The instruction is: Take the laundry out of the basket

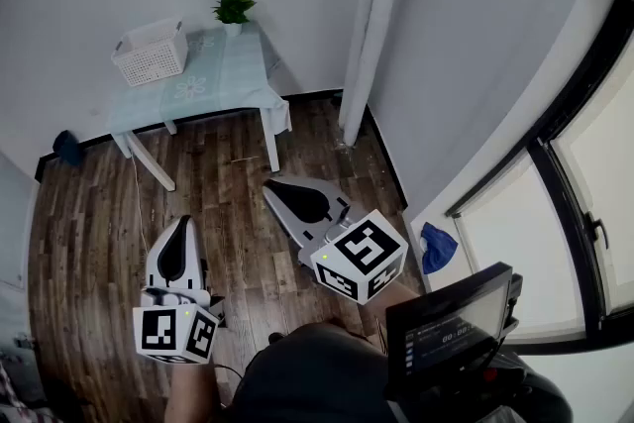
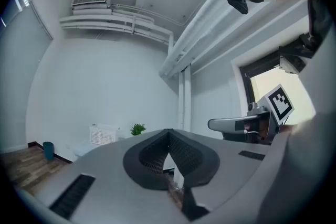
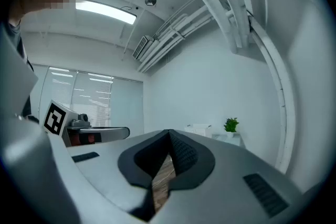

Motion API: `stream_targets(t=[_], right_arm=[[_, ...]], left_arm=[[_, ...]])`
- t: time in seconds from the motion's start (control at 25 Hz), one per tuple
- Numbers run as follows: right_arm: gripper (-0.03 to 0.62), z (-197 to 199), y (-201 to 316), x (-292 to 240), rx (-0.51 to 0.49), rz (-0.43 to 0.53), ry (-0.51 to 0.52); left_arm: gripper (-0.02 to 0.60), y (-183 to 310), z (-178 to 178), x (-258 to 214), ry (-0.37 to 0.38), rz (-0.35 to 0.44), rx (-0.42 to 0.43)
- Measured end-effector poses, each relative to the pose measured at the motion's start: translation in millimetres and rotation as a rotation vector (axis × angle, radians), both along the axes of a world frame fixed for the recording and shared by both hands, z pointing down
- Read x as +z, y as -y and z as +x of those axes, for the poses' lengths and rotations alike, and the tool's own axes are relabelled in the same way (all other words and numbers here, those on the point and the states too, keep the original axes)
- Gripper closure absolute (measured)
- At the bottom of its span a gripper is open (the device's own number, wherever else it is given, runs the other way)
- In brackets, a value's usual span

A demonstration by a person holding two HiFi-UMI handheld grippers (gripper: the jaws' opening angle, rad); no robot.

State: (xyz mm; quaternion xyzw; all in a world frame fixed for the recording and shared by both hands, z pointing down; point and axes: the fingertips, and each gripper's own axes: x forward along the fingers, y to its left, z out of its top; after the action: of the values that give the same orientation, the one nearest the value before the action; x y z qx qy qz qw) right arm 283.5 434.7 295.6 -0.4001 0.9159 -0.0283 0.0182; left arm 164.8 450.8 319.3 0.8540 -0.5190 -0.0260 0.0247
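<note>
Table [image 1: 216, 76] bears basket [image 1: 149, 52], far from jaws.

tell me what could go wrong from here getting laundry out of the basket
1. The left tongs and right tongs are both shut and empty; reaching in like that might only push the basket.
2. The potted plant stands near the basket, so a tug could knock it.
3. The tablecloth hangs loose over the edge and could snag.
</note>
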Motion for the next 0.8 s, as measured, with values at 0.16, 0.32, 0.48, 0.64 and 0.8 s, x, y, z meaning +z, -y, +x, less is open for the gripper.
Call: stream_targets(t=[0.16,0.32,0.48,0.64,0.8], right_arm=[[0.579,0.3,-0.4,-0.2,0.001,-0.004,0.003],[0.579,-1.7,-2.4,0.3,-0.006,-0.006,0.008],[0.579,-5.2,-3.5,-3.5,-0.020,-0.003,0.015],[0.579,-14.3,-5.9,-5.2,-0.040,-0.006,0.034],[0.579,-31.2,-8.7,-2.5,-0.041,-0.013,0.035]], left_arm=[[0.577,-3.6,-2.4,-2.3,-0.016,0.006,0.005],[0.577,-7.0,-8.2,-3.3,-0.112,-0.008,0.013],[0.577,-7.5,-12.0,-6.7,-0.157,-0.023,0.031],[0.577,-11.6,-17.1,-6.7,-0.123,-0.021,0.049],[0.577,-15.8,-29.9,-1.4,-0.071,-0.016,0.071]])
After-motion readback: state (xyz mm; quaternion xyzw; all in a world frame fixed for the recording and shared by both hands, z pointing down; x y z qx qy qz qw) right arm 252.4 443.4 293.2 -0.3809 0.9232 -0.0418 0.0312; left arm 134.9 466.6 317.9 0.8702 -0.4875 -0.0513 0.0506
